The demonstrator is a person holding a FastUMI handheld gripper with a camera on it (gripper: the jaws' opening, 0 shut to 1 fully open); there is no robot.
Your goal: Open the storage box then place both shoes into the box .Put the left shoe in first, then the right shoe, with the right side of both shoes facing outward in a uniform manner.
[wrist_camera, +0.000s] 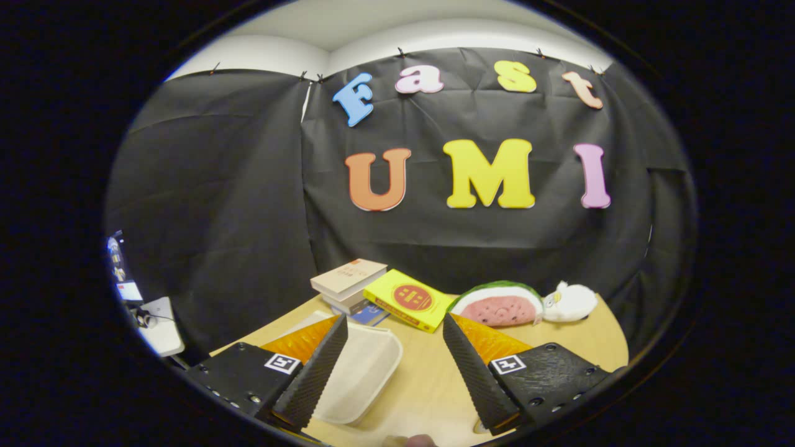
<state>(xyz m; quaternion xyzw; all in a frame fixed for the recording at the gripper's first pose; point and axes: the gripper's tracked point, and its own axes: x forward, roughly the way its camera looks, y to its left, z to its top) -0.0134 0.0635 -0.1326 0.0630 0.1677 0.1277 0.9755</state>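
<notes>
A: The tongs (392, 347) stand spread wide with nothing between them, raised over the worktop (422, 379). The white storage box (363, 366) lies just ahead of the left finger, partly hidden behind it.

B: And the shoes?

A: I can't make any out from here. Beyond the fingers sit a stack of books (349, 282), a yellow book (407, 301) and a watermelon-slice plush (497, 304).

B: The risk?

A: I'd judge the box light; a careless prod at its lid could shove it sideways instead of opening it.

Gripper (392, 347) jaws apart above storage box (363, 372).
</notes>
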